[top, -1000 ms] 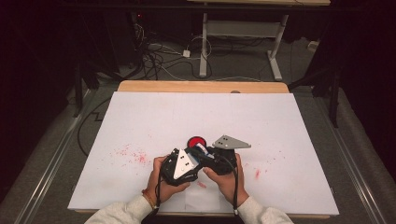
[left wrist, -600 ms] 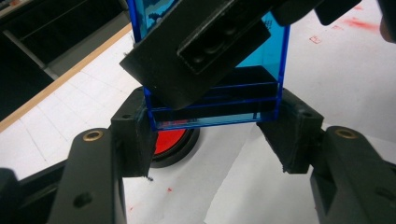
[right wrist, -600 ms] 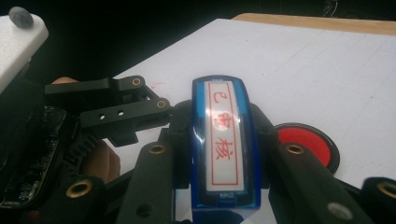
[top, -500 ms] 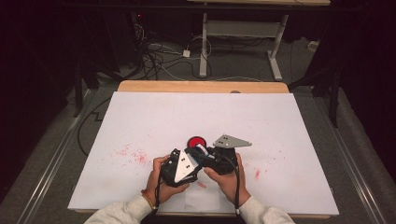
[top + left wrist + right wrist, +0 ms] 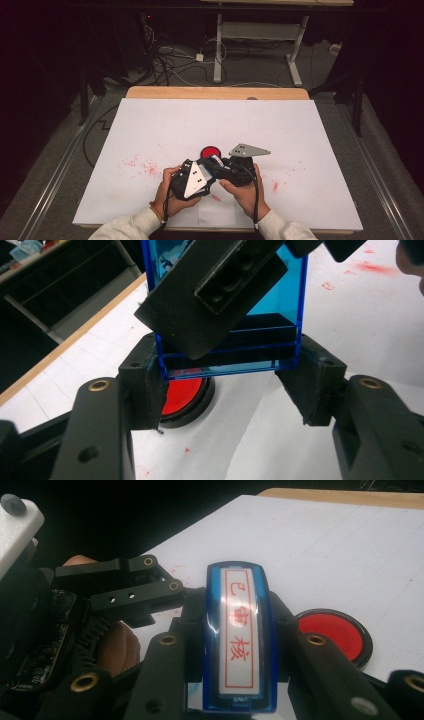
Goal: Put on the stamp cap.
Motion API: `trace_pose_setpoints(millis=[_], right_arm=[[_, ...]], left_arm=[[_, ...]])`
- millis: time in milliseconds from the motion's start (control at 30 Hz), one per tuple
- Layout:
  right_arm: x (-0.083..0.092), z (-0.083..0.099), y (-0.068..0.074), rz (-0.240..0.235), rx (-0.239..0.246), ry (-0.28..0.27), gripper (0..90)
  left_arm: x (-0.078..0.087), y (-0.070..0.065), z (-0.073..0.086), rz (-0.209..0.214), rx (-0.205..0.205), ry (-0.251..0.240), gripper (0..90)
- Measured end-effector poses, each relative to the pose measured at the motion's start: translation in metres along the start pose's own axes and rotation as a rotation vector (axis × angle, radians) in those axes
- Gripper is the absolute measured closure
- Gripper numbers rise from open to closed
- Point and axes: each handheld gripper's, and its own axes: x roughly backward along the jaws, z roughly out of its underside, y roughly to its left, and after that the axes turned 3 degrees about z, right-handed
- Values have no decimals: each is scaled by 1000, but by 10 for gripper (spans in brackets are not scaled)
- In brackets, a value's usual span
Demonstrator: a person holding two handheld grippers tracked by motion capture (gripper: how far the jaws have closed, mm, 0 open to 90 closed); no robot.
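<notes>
A blue see-through stamp [image 5: 242,635] has a white label with red characters on its end. It is held a little above the table between both grippers. My right gripper [image 5: 240,650] is shut on its long sides. In the left gripper view my left gripper [image 5: 227,385] is shut on the stamp [image 5: 280,315] across its width, its pads pressing both edges, and a right jaw crosses over the top. A round red ink pad [image 5: 182,395] in a black case lies open on the paper just beyond the stamp. From above, both grippers [image 5: 202,172] [image 5: 222,167] meet near the table's front, beside the ink pad [image 5: 210,151].
White paper [image 5: 210,120] covers the wooden table [image 5: 215,93], with red ink smudges [image 5: 142,165] left of the hands and smaller ones [image 5: 275,186] to the right. Cables and table legs lie on the dark floor beyond the far edge.
</notes>
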Motion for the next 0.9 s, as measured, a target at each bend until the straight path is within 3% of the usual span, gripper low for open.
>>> trace_pose_setpoints(millis=[267, 667, 833, 900], right_arm=[[-4, 6, 1, -14, -9, 24, 699], [-4, 6, -2, -16, -19, 30, 695], [-2, 4, -1, -4, -6, 21, 695], [0, 3, -2, -5, -10, 17, 696]], left_arm=[[-1, -2, 0, 5, -67, 34, 371], [-2, 2, 0, 53, -29, 21, 371], [-3, 4, 1, 72, 28, -10, 367], [-4, 7, 2, 101, 69, -17, 369]])
